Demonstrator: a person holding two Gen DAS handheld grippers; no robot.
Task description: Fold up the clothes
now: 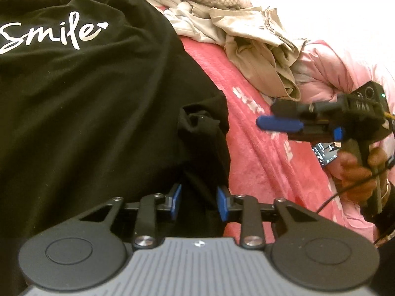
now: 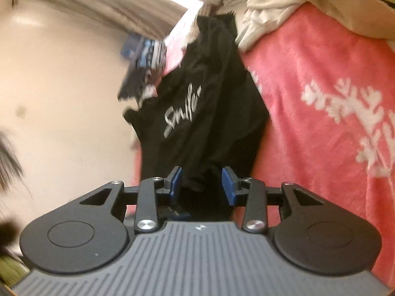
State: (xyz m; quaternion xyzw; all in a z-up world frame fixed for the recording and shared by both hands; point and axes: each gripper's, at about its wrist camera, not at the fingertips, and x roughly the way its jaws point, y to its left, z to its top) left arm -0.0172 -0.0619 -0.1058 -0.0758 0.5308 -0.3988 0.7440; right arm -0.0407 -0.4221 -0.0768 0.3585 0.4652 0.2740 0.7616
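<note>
Here, soft black T-shirt, rumpled.

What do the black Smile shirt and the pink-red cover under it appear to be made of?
The black shirt looks like thin matte cotton-type jersey: it drapes in soft, shallow folds, and its white script looks printed on. The cover looks like plush fleece, with a fuzzy nap, ribbed texture and a white pattern. Exact fibres cannot be told.

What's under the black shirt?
The black shirt lies on a red blanket, which shows beside it. Anything else beneath is covered.
</note>
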